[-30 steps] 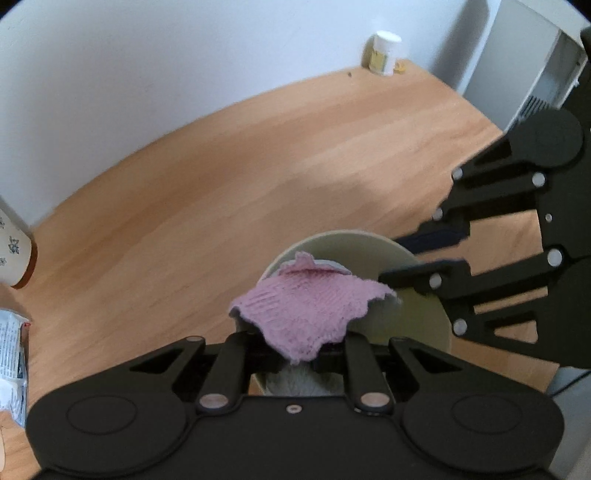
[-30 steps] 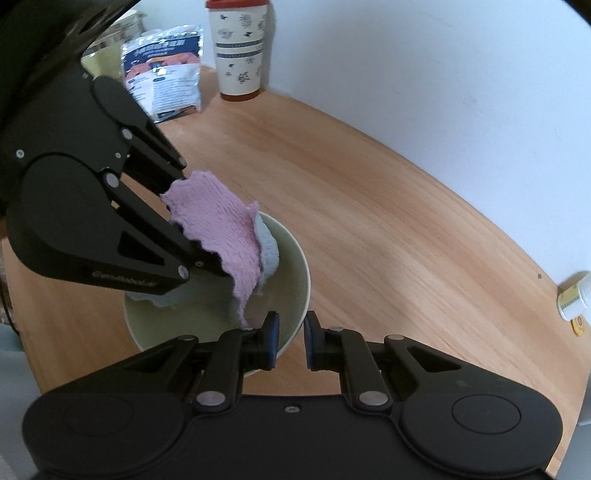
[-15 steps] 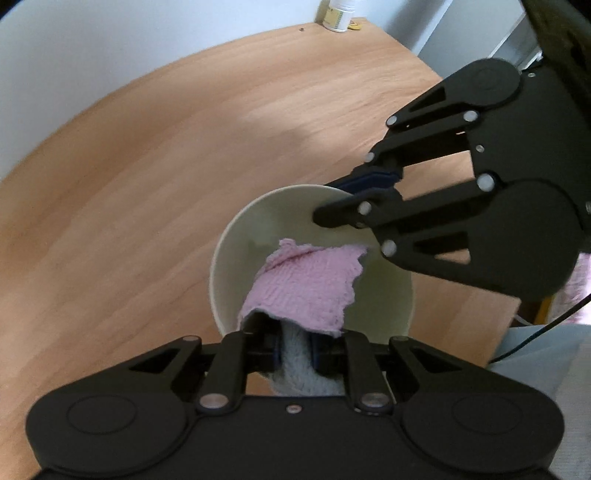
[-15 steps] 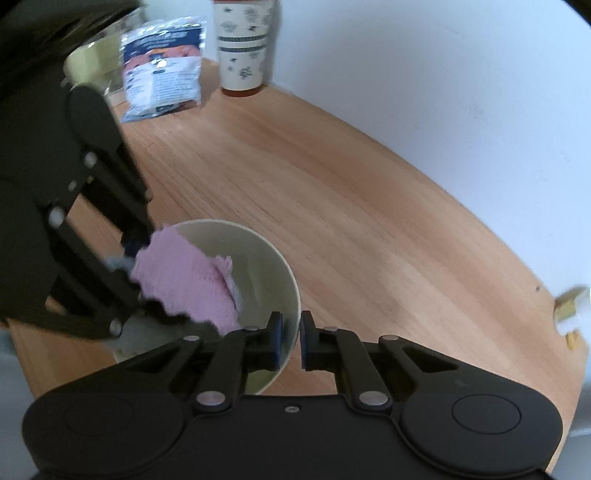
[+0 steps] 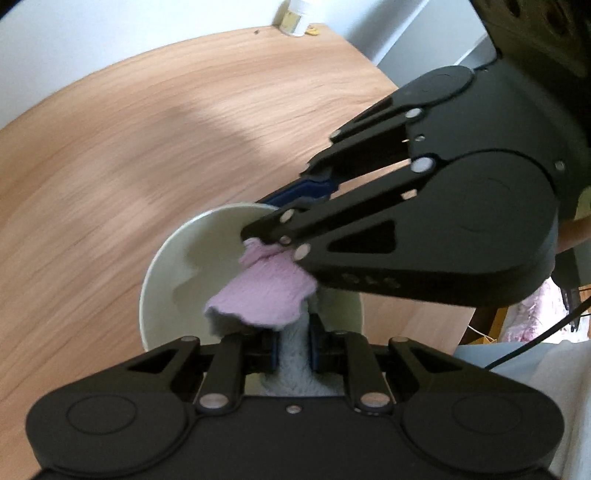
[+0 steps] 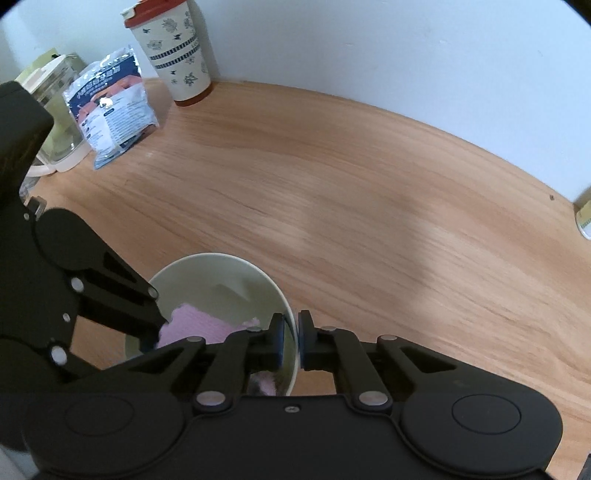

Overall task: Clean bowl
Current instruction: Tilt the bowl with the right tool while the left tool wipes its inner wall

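A cream bowl [image 5: 162, 280] is tilted above the wooden table; it also shows in the right wrist view [image 6: 221, 269]. My right gripper [image 6: 291, 341] is shut on the bowl's rim, one finger inside and one outside; it also shows in the left wrist view [image 5: 291, 206]. My left gripper [image 5: 293, 345] is shut on a pink and grey cloth [image 5: 266, 299], which is pressed inside the bowl. The cloth shows pink in the right wrist view [image 6: 192, 326], beside my left gripper [image 6: 159, 332].
A floral tumbler with a red lid [image 6: 171, 51], a foil snack packet [image 6: 110, 103] and a clear jug [image 6: 55, 122] stand at the table's back left. A small white jar [image 5: 295, 16] is at the far corner. The table edge [image 5: 436, 325] runs close on the right.
The cloth has gone deeper into the bowl and swept toward the side held by my right gripper. The bowl has tilted and turned. Both grips are unchanged.
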The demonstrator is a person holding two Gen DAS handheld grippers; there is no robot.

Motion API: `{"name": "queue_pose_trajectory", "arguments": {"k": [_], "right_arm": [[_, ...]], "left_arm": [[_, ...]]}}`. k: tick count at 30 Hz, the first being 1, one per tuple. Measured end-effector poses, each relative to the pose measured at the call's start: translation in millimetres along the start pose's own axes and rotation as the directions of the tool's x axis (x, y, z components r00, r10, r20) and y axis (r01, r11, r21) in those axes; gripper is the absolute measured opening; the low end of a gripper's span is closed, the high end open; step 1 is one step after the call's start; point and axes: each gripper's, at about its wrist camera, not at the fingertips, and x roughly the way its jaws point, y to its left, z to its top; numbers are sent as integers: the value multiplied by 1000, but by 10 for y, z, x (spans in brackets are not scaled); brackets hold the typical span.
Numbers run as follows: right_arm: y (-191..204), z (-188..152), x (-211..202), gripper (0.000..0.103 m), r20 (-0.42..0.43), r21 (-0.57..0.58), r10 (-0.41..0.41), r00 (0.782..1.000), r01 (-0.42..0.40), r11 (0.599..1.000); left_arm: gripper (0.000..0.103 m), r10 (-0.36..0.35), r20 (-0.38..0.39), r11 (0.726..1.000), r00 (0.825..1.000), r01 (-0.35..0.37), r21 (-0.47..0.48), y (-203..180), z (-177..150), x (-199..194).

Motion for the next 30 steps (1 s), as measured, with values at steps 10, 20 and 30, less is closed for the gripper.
{"name": "queue_pose_trajectory", "arguments": {"k": [10,20,30], "right_arm": [[-3,-70,-54,15,-10,48,-10,1000,11,999],[-27,-62,-71,16,-2,72,-20,1000,20,997],[-29,-71,-71,15,-3,90,3,1000,-3,996]], "left_arm": [[14,-2,191,988,982,31,-149,47,-60,93],[14,-27,299,964,954,104,-246,68,-177,30],[14,-9,273,972,962,73,-224,51,-217,48]]}}
